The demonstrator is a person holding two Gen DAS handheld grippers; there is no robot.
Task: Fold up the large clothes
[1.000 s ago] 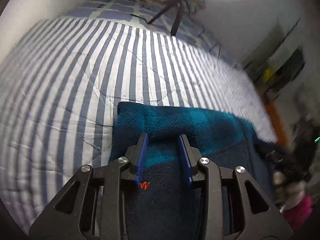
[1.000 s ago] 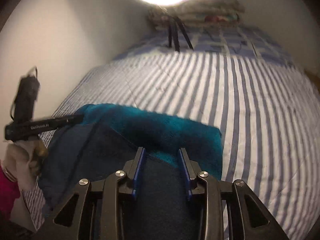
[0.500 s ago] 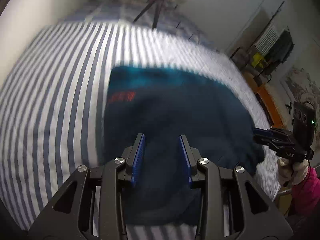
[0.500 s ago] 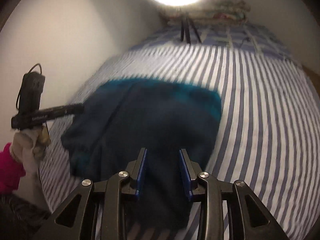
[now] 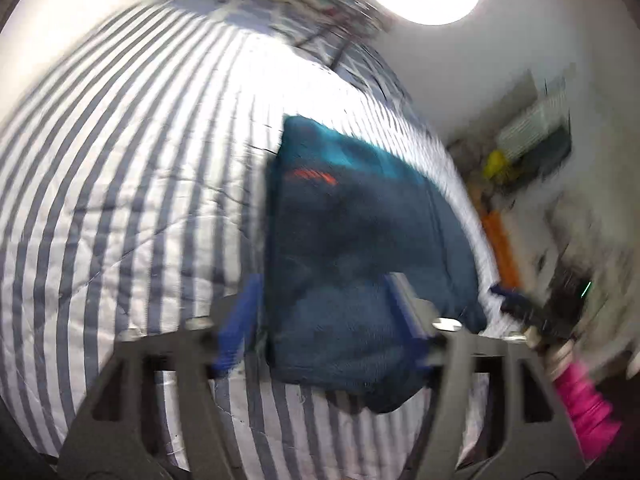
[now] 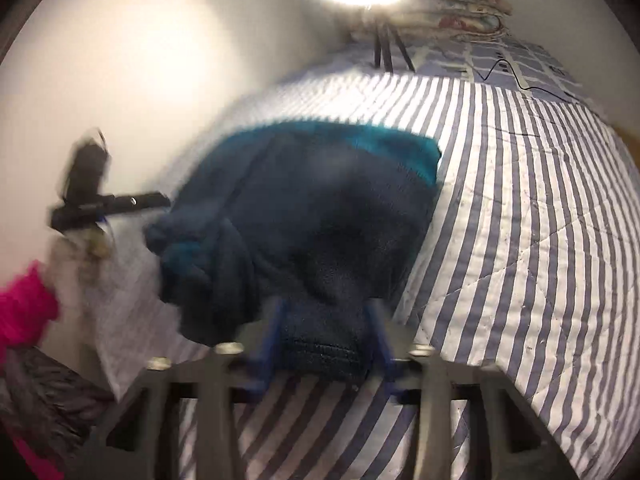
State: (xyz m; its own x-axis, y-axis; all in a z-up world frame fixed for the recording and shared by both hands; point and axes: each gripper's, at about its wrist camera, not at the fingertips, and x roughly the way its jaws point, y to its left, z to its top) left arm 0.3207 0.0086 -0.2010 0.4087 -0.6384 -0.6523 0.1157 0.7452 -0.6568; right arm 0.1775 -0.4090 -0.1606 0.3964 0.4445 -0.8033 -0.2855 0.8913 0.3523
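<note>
A dark navy and teal fleece garment (image 5: pixel 360 240) lies folded on the striped bed, with a small red logo near its far left corner. It also shows in the right wrist view (image 6: pixel 320 216), bunched at its left side. My left gripper (image 5: pixel 324 324) is open above the garment's near edge, empty. My right gripper (image 6: pixel 326 340) is open, its blue fingers either side of the garment's near hem without clamping it. Both views are motion-blurred.
The blue-and-white striped quilt (image 5: pixel 120 200) covers the bed (image 6: pixel 520 220). A ring light on a tripod (image 6: pixel 384 48) stands at the head of the bed by stacked pillows. Shelves and clutter (image 5: pixel 532 148) are to the right. The left gripper shows in the right wrist view (image 6: pixel 92 204).
Both grippers have pulled back and up from the garment, which now lies flat and folded on the bed. The left gripper's jaws have spread wider.
</note>
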